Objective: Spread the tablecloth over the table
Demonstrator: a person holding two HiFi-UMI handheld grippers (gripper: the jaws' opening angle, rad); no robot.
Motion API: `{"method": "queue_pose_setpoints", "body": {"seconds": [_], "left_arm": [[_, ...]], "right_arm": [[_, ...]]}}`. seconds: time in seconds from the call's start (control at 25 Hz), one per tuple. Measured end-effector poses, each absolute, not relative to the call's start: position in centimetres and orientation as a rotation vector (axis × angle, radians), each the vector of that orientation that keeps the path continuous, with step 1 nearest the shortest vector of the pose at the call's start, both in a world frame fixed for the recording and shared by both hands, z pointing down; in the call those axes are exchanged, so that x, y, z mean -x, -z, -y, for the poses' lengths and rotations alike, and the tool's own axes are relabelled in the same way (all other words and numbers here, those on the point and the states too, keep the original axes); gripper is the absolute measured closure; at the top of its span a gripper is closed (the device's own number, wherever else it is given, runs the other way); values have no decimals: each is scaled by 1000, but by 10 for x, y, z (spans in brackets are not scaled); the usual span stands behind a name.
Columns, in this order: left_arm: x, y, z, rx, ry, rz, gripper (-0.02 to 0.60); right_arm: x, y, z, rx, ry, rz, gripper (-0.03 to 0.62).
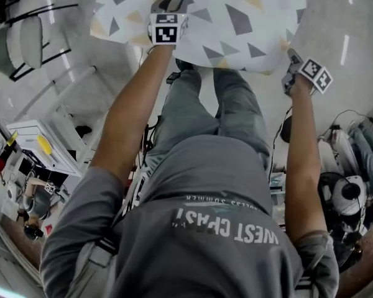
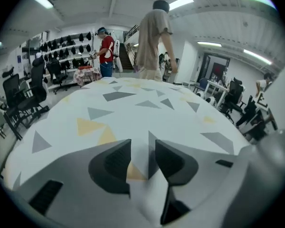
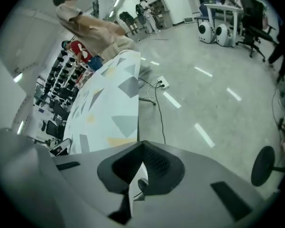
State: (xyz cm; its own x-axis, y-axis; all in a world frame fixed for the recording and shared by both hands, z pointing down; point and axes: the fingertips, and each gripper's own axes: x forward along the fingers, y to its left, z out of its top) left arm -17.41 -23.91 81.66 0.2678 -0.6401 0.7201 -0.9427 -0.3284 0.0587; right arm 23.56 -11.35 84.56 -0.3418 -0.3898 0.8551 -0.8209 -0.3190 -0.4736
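The tablecloth, white with grey and yellow triangles, lies spread over a long table and hides its top. My left gripper is at the cloth's near edge on the left. In the left gripper view a raised fold of the tablecloth fills the gap between the jaws, and the left gripper is shut on it. My right gripper is at the near right corner, lower down beside the table. In the right gripper view the right gripper is shut on the thin edge of the tablecloth.
A person in beige stands at the table's far end, another in red behind. Office chairs line the left. A white cart and a chair stand to my left; cables and gear lie at the right.
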Motion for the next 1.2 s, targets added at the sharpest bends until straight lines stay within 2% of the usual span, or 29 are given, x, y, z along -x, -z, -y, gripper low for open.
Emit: {"method": "queue_pose_setpoints", "body": {"seconds": [0.28, 0.44, 0.68, 1.2], "left_arm": [[151, -783, 227, -2174, -691, 1173, 456], [136, -736, 231, -2275, -614, 1119, 489], [117, -645, 238, -2408, -459, 1053, 561], [116, -482, 202, -2588, -211, 1060, 581]], "right_arm": [[-201, -811, 143, -1447, -1455, 1673, 585], [-186, -773, 159, -1485, -1317, 1740, 585], [-137, -694, 177, -1443, -1181, 1941, 585], [-44, -490, 188, -1318, -751, 2412, 585]]}}
